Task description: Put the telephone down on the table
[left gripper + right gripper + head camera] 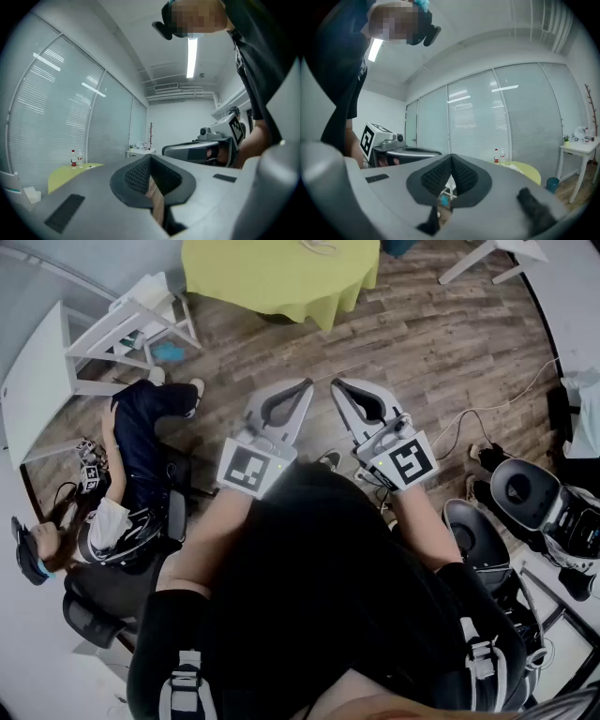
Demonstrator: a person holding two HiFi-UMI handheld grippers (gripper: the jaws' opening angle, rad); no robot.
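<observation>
A: Left gripper [302, 390]?
B: Jaws closed together, empty, above wooden floor [450, 343].
A: Right gripper [341, 388]?
B: Likewise clenched, nothing held, just beside the left.
A: Telephone?
B: Location cannot be told.

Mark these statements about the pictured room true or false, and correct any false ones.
1. The grey left gripper and grey right gripper both have their jaws together. True.
2. The round table wears a red cloth. False: its cloth is yellow-green.
3. The floor is brown wooden planks. True.
4. The right gripper grips a telephone. False: nothing sits between its jaws.
</observation>
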